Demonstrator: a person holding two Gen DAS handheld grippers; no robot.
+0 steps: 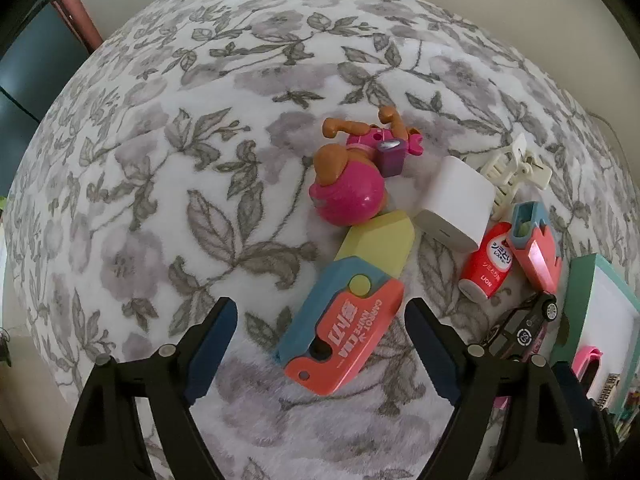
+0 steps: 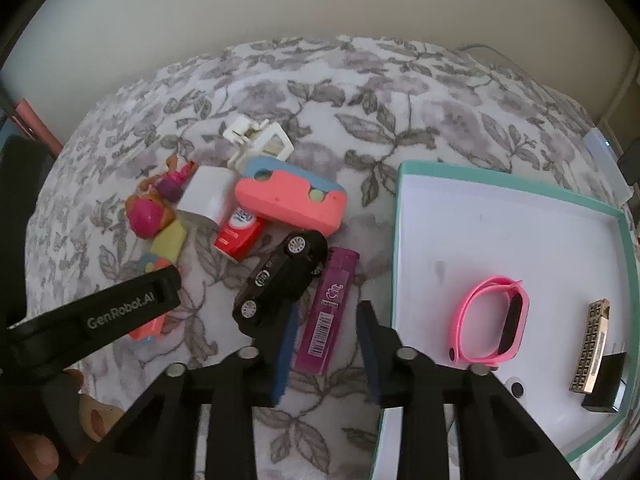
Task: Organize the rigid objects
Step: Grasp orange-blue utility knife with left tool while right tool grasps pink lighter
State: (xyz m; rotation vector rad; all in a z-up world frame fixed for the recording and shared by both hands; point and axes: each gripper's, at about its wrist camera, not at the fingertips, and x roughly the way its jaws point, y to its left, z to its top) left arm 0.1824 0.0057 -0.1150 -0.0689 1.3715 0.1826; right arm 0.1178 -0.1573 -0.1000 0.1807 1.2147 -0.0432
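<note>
My left gripper (image 1: 320,312) is open, its fingers either side of a coral and blue carrot knife toy (image 1: 340,332) with a yellow blade, lying on the floral cloth. My right gripper (image 2: 326,320) is open around a purple lighter (image 2: 328,312), beside a black toy car (image 2: 280,280). A teal-rimmed white box (image 2: 404,240) at the right holds a pink watch band (image 2: 492,320), a gold clip (image 2: 592,344) and a black block (image 2: 606,380). The left gripper's arm (image 2: 100,316) shows in the right wrist view.
On the cloth lie a pink dog figure (image 1: 348,192), a white charger cube (image 1: 456,208), a red stain-remover bottle (image 1: 486,268), a second coral toy knife (image 1: 534,248), a cream hair claw (image 1: 512,168). The box edge (image 1: 580,304) stands at the right.
</note>
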